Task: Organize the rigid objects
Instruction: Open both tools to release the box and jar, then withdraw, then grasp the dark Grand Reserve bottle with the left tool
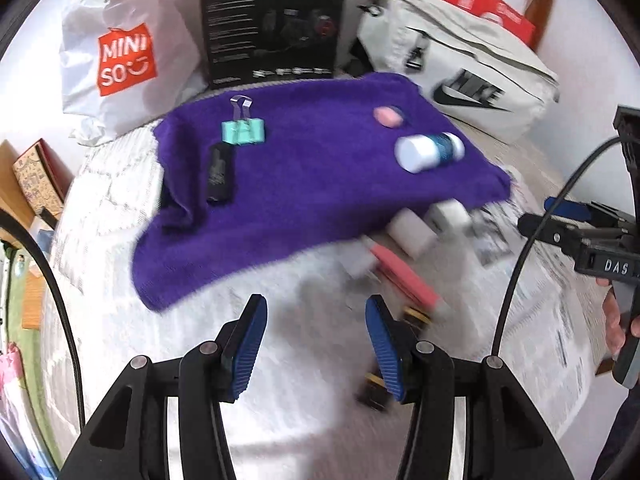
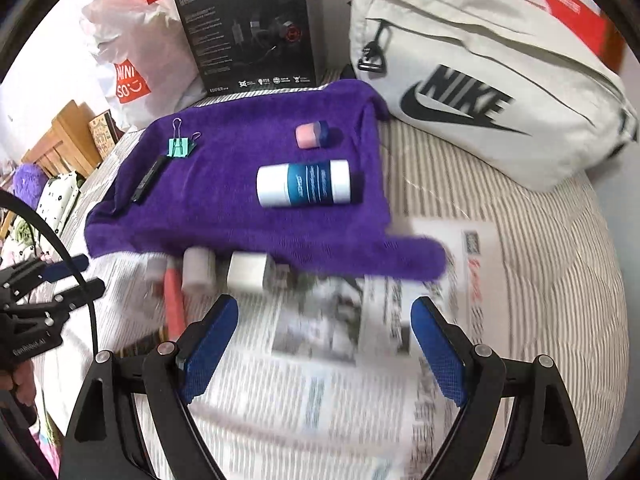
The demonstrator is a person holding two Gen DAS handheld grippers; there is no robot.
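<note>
On the purple terry towel (image 2: 240, 208) spread on the bed lay my stock: a white cylindrical plastic bottle with a blue label (image 2: 303, 183), on its side; a small pink-and-blue capped tub (image 2: 313, 134); a mint-green metal binder clip (image 2: 179, 147); a flat black stick-shaped item (image 2: 148, 179). My left hand-held gripper (image 1: 316, 344) stood partly open and empty; my right hand-held gripper (image 2: 324, 344) stood wide and empty, over newspaper (image 2: 320, 380). The bottle I judged light, stiff, smooth and prone to roll; best gripped across its labelled middle.
</note>
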